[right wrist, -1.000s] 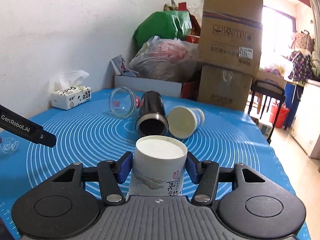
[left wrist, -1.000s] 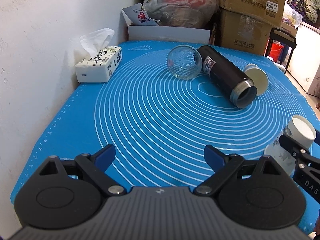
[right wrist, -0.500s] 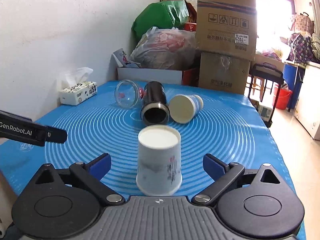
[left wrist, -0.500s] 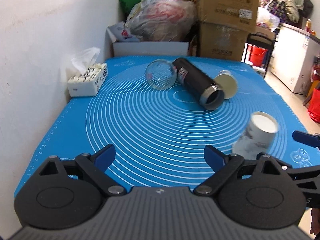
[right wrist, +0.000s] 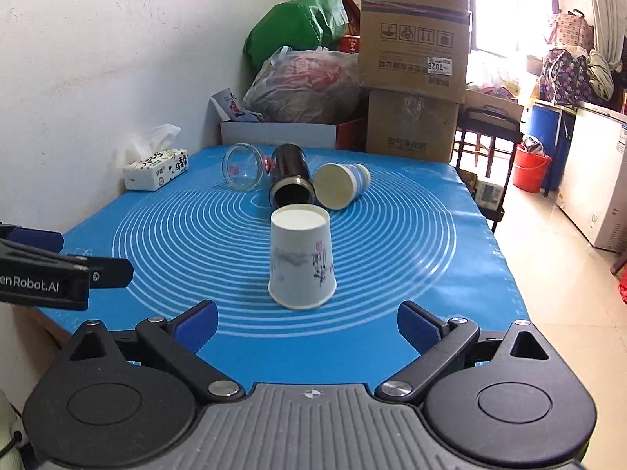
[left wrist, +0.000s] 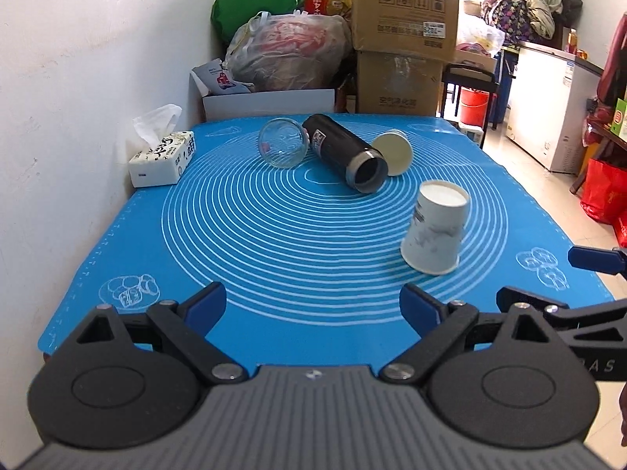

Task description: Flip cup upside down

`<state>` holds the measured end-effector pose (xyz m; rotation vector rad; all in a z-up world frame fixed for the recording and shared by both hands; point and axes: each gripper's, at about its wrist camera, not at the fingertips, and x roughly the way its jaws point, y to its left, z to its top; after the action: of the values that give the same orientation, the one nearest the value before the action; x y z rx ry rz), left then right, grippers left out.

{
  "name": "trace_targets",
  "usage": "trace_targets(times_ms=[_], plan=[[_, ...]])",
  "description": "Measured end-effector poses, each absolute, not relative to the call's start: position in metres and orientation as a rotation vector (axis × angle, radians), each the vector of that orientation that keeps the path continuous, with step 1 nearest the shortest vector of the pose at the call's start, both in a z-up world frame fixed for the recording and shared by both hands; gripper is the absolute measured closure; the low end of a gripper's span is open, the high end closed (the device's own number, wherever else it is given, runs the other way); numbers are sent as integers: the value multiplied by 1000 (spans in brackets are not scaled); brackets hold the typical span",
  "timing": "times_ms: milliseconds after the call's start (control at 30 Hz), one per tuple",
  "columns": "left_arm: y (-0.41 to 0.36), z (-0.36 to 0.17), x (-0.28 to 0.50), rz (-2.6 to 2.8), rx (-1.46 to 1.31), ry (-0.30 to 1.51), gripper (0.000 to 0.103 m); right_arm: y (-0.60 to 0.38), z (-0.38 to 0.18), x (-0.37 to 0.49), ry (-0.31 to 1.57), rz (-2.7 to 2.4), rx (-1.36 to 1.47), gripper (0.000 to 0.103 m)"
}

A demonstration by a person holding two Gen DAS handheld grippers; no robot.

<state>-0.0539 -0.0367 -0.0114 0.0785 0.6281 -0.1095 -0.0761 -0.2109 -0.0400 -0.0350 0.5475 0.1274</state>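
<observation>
A white paper cup (right wrist: 301, 258) with an ink drawing stands upside down, rim on the blue mat (right wrist: 156, 235), base up. It also shows in the left wrist view (left wrist: 435, 231) at the right. My right gripper (right wrist: 307, 319) is open and empty, just behind the cup and apart from it. My left gripper (left wrist: 313, 305) is open and empty over the mat's near edge, left of the cup. The right gripper's fingers (left wrist: 591, 258) show at the right edge of the left wrist view.
A glass jar (right wrist: 241, 170), a black flask (right wrist: 290, 180) and a second paper cup (right wrist: 341, 184) lie on their sides at the mat's far end. A tissue pack (right wrist: 156, 168) sits by the wall. Boxes and bags (right wrist: 411, 78) stand behind the table.
My right gripper opened, let go of the cup and drew back. The cup stands upside down on the mat. My left gripper also pulled back.
</observation>
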Motion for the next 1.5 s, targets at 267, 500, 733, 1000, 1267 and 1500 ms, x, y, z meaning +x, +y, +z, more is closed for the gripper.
trace_targets(times_ms=[267, 500, 733, 1000, 1267, 1500], plan=[[-36, -14, -69, -122, 82, 625, 8, -213, -39, -96, 557, 120, -19, 4], [-35, -17, -73, -127, 78, 636, 8, -214, -37, -99, 566, 119, -10, 4], [-33, -20, -72, -129, 77, 648, 8, -215, -38, -99, 572, 115, -2, 4], [-34, -21, -70, -136, 78, 652, 8, -217, -39, -97, 577, 115, 8, 4], [-34, -21, -70, -138, 79, 650, 8, -219, -40, -96, 582, 110, 15, 5], [-34, -21, -70, -138, 79, 649, 8, -220, -40, -96, 583, 111, 19, 5]])
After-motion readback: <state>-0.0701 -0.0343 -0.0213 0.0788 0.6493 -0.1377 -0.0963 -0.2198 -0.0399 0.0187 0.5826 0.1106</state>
